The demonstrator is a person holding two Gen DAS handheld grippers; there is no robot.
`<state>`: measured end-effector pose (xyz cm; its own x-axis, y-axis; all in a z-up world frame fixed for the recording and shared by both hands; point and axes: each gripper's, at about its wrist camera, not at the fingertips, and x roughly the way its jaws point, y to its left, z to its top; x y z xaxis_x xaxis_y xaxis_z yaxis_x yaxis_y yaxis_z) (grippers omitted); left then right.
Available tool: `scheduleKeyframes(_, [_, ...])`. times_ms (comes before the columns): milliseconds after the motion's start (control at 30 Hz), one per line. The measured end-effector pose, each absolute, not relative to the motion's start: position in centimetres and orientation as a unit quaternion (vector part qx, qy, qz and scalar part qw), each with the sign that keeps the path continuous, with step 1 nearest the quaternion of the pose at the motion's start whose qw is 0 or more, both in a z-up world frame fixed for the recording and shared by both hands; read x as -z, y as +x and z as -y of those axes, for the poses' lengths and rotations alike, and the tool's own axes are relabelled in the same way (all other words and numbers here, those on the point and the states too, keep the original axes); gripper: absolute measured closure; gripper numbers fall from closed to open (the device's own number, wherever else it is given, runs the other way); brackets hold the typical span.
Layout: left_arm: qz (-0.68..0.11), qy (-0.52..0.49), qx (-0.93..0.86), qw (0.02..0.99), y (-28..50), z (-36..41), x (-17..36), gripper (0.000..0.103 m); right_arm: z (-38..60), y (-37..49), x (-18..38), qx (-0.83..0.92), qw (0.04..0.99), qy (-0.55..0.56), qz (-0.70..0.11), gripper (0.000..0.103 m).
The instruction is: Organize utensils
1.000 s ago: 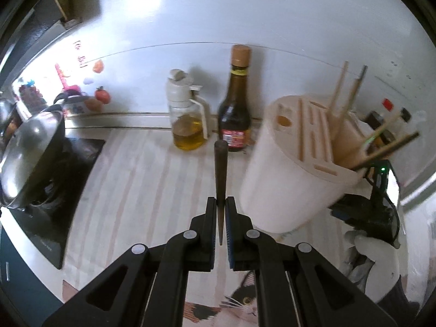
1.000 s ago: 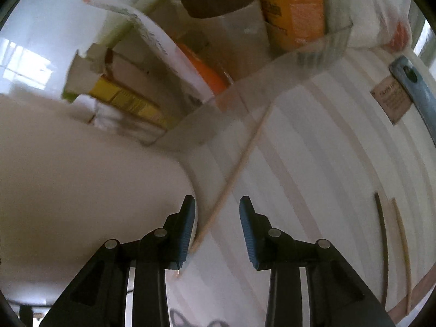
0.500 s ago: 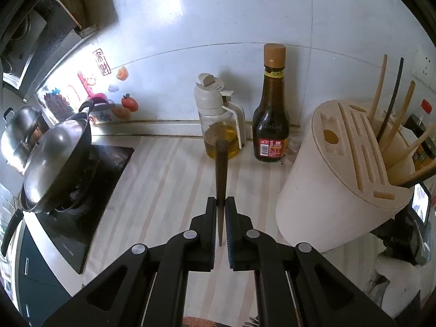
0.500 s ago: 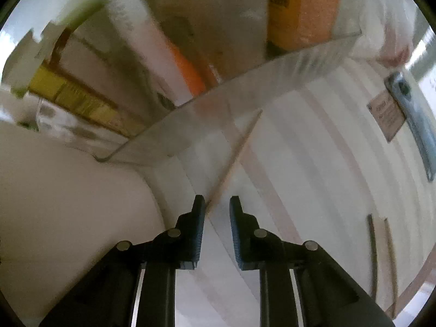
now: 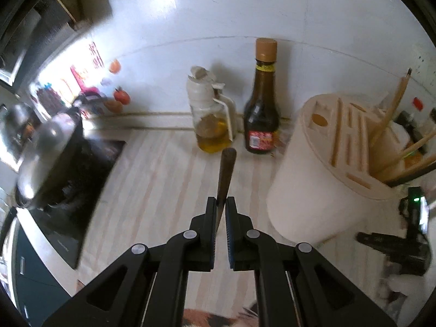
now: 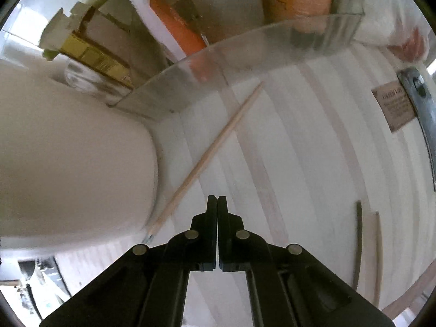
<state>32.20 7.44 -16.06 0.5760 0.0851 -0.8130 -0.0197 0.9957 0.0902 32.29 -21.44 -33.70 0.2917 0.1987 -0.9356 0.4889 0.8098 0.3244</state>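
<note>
Left gripper fingers grasp 1 dark chopstick, raised for the holder. Right gripper fingers clenched empty; pale chopstick lies just left on the surface.

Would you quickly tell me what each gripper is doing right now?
Left gripper: closed on a dark chopstick.
Right gripper: closed, empty; the pale chopstick lies beside it.

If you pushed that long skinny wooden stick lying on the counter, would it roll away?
The pale chopstick looks round and tapered, so a sideways nudge would probably roll it in a curve. It looks thin and light, likely stiff rather than bendy. Lying flat on the striped counter, it may be fiddly to pinch.
</note>
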Motion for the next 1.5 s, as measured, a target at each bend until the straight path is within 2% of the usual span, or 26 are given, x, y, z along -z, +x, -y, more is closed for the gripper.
scheduleKeyframes(267, [-0.493,0.005,0.056,0.868,28.1,-7.4,13.6,0.099,18.5,28.2,31.3,0.050,0.747,0.312,-0.585,0.102])
scheduleKeyframes(567, [-0.551,0.019,0.105,0.828,23.3,-6.7,14.7,0.099,19.1,23.0,29.8,0.024,0.738,0.317,-0.596,0.102])
scheduleKeyframes(900, [-0.565,0.029,0.082,0.820,26.8,-5.3,19.1,0.099,19.3,23.1,31.4,0.040,0.731,0.305,-0.610,0.101])
scheduleKeyframes(1233, [-0.597,0.016,0.048,0.800,31.8,-6.1,26.7,0.099,21.6,23.8,30.4,0.069,0.739,0.296,-0.601,0.101])
scheduleKeyframes(1267, [-0.593,0.014,0.038,0.804,31.8,-6.5,27.1,0.097,21.7,23.9,30.2,0.066,0.742,0.299,-0.596,0.101])
scheduleKeyframes(1300, [-0.591,0.012,0.034,0.806,31.8,-6.7,27.4,0.095,21.7,24.1,30.2,0.063,0.744,0.304,-0.591,0.096])
scheduleKeyframes(1367, [-0.586,0.002,0.021,0.810,31.6,-7.6,27.9,0.094,21.7,24.8,29.9,0.051,0.755,0.322,-0.569,0.082])
scheduleKeyframes(1400, [-0.585,-0.003,0.011,0.811,31.3,-8.1,28.1,0.088,21.6,25.2,29.9,0.047,0.759,0.330,-0.559,0.072])
scheduleKeyframes(1433, [-0.583,-0.002,0.002,0.813,31.1,-8.5,28.2,0.074,21.5,25.7,29.9,0.045,0.763,0.340,-0.548,0.063])
scheduleKeyframes(1467, [-0.579,0.002,-0.005,0.815,30.9,-8.9,28.4,0.066,21.4,26.4,30.1,0.050,0.768,0.351,-0.534,0.060])
scheduleKeyframes(1500, [-0.574,0.007,-0.014,0.819,30.7,-9.3,28.4,0.049,21.5,26.8,30.2,0.060,0.771,0.358,-0.524,0.058])
